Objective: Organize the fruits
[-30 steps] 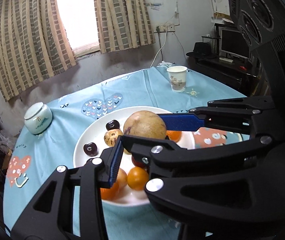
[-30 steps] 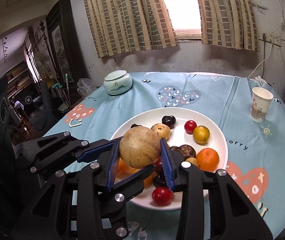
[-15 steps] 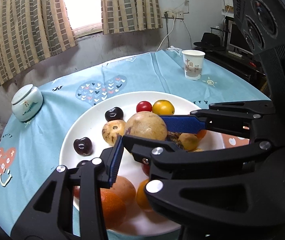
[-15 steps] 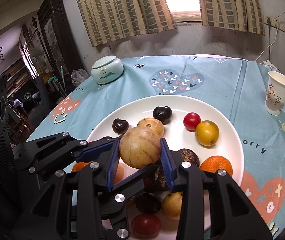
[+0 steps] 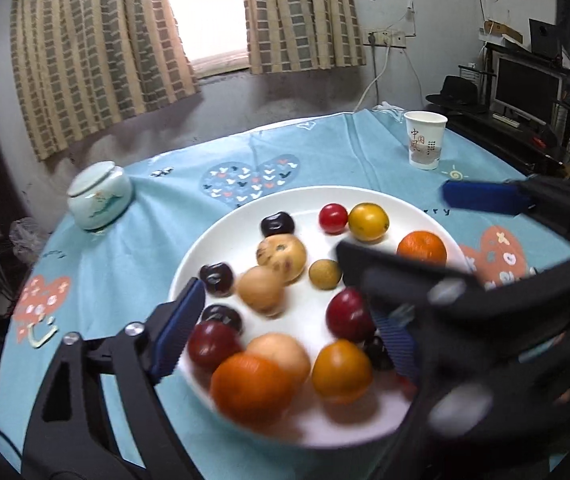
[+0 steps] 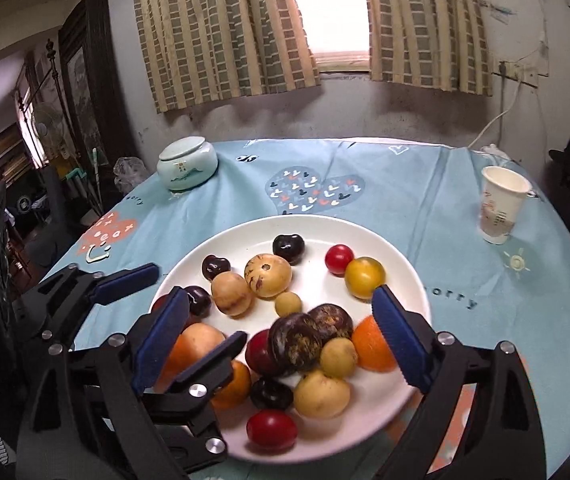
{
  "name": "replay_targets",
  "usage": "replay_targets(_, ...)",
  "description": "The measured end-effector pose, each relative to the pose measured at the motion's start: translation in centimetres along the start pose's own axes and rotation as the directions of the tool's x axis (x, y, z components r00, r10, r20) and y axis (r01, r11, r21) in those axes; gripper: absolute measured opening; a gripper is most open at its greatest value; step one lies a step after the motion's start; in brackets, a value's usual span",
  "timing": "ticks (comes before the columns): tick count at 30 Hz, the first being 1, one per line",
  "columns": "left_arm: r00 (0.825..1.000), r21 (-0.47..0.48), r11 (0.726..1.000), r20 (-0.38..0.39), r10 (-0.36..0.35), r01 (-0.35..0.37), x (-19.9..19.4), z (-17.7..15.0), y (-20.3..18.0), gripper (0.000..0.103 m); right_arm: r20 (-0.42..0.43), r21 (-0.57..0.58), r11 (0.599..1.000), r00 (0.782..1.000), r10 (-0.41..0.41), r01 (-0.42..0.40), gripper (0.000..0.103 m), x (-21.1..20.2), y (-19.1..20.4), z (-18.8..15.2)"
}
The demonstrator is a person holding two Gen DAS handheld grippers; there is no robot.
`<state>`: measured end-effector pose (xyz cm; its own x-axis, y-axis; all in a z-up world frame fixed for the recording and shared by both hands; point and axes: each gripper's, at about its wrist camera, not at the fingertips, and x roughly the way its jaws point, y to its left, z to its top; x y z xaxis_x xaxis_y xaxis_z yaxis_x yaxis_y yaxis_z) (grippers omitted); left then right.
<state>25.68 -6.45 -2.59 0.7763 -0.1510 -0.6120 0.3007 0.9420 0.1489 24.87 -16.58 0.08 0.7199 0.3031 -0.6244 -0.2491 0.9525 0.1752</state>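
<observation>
Your white plate [image 6: 401, 264] of mixed fruits [image 6: 268, 275] sits mid-table on the blue heart-print cloth [image 6: 405, 184], holding round pieces in tan, yellow, orange, red, near-black and mottled brown. Two oranges [image 6: 373, 346], two red cherry tomatoes [image 6: 339, 259] and one yellow one [image 6: 364, 277] show clearly. Your left gripper [image 5: 285, 320] and right gripper [image 6: 281, 336] hang over the plate, jaws opening, gripping nothing. One paper cup [image 6: 501, 204] and one lidded jar [image 6: 186, 164] stand apart.
</observation>
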Motion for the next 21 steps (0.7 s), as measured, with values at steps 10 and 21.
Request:
replay_targets(10, 0.996, -0.096, 0.992, 0.016, 0.086, -0.084, -7.3, -5.4, 1.6, 0.101, 0.049, 0.079, 0.989, 0.99, -0.13, 0.125, 0.102, -7.7, 0.4, -6.6)
replay_targets(21, 0.993, -0.149, 0.982, -0.021, 0.119, -0.121, -11.0, -9.9, 1.3, 0.101, 0.043, 0.076, 0.977, 0.979, -0.202, 0.198, 0.102, -10.9, 1.4, -12.5)
